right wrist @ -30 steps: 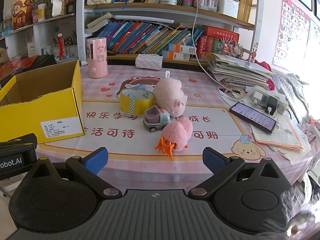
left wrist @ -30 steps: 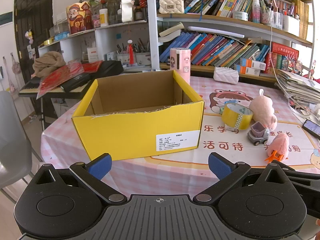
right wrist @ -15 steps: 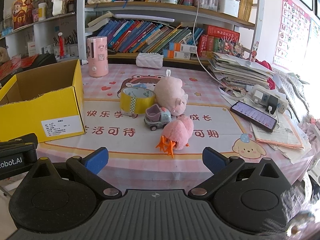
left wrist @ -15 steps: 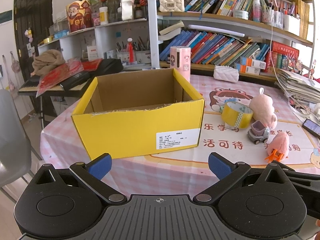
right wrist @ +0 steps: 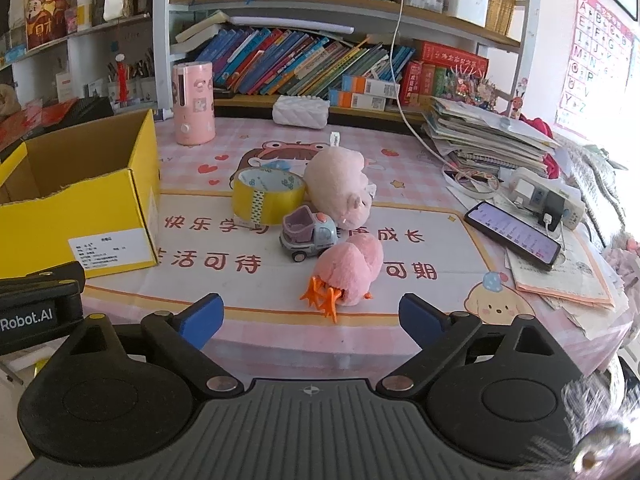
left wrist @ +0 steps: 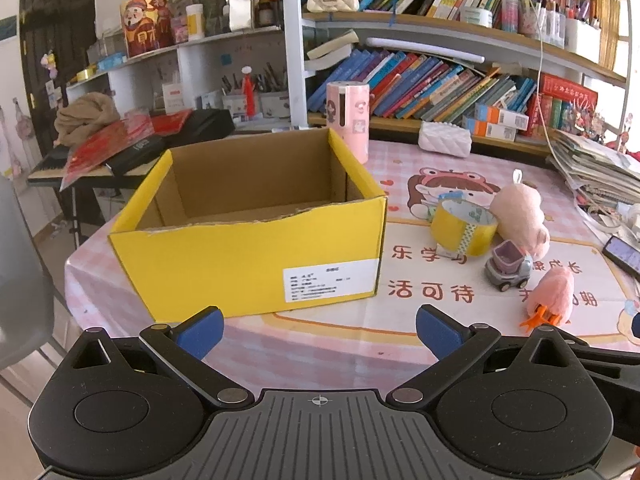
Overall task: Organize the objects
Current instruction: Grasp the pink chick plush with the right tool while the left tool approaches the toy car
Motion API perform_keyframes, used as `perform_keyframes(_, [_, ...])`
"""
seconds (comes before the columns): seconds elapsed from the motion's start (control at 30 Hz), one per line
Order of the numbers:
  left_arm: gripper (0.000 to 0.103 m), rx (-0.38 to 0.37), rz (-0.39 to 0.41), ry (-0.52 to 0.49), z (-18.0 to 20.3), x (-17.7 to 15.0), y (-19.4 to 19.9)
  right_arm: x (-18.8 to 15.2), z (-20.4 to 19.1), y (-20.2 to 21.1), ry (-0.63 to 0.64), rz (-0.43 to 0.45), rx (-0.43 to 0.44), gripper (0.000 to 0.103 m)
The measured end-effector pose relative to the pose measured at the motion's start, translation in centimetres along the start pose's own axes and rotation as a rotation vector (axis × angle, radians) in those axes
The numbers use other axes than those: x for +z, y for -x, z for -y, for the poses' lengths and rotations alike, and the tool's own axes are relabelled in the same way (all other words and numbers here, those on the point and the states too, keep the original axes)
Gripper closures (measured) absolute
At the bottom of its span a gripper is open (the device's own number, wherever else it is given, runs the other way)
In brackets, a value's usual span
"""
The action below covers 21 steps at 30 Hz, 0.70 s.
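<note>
"Robot.AI" stands in white on the black device (right wrist: 38, 308) at the frame's left edge. The mat (right wrist: 440, 240) on the tabletop bears red Chinese characters, 快乐学习 among them. An alphabet poster (right wrist: 596, 40) hangs upper right.

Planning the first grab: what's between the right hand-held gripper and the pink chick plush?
Only bare tablecloth separates the closing, empty right hand-held gripper from the pink chick plush, per the right wrist view.

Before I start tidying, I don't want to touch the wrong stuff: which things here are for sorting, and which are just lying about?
For the job:
yellow box
tape roll
pink pig
toy truck
pink chick

Lying about:
phone
paper stack
pink canister
charger
</note>
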State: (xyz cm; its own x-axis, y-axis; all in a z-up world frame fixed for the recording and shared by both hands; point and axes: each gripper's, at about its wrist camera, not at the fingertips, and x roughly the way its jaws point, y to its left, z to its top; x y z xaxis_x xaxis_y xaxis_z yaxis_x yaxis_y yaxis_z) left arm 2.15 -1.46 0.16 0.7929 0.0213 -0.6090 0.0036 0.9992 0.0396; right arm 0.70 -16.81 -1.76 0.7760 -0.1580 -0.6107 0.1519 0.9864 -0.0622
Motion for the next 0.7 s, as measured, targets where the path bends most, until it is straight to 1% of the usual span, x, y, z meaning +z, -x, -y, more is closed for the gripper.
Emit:
perform_keyframes(0.1, [0.000, 0.006, -0.008, 0.002, 0.9, 0.3, -0.5, 0.5, 0.7, -0.9, 0.003, -0.005, 0.007, 0.008])
perform_keyframes(0.23, [0.000, -0.007, -0.029, 0.007, 2.0, 0.8, -1.4, 1.0, 1.7, -1.9, 0.009, -0.015, 0.022, 0.011])
perform_keyframes(0.27, [0.000, 0.004, -0.029, 0.016, 2.3, 0.9, -1.6, 1.2, 1.9, -2.2, 0.009, -0.017, 0.023, 0.012])
perform_keyframes(0.5, [0.000, 0.000, -0.039, 0.014, 4.7, 1.7, -3.0, 2.6, 4.0, -4.4, 0.012, -0.030, 0.043, 0.016])
perform_keyframes(0.53, [0.000, 0.027, -0.047, 0.035, 5.0, 1.9, -3.2, 2.9, 4.4, -4.8, 0.013, -0.031, 0.050, 0.017])
perform_keyframes(0.7, [0.001, 0.008, -0.066, 0.034, 6.9, 2.5, -4.5, 3.9, 6.0, -6.5, 0.016, -0.036, 0.067, 0.020])
